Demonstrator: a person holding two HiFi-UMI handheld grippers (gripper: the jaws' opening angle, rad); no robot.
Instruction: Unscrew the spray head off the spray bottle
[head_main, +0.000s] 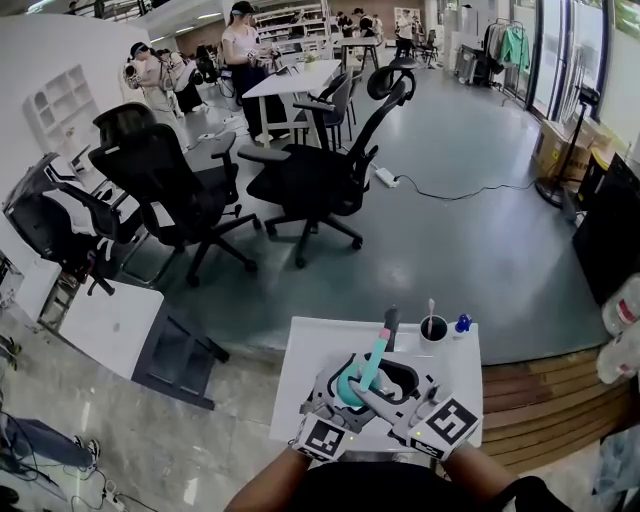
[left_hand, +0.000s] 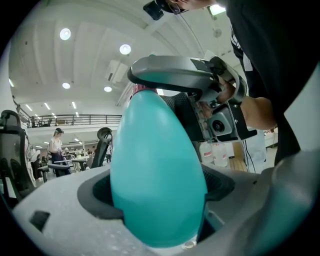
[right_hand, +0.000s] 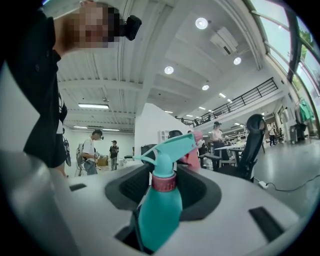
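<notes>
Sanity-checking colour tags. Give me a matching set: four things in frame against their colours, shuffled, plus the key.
Things
1. spray bottle body
2. collar under the spray head
3. small item right of the cup
4. tabletop

Colours
a. white
b. pink-red
c. teal
d. blue

Pairs: 1-c, 2-b, 3-d, 4-a

A small white table (head_main: 300, 368) stood on the grey floor (head_main: 480, 250). Near its 1 o'clock corner sat a dark cup (head_main: 433, 330) holding a thin stick, with a small blue object (head_main: 462, 323) just beside it at 2 o'clock.
</notes>
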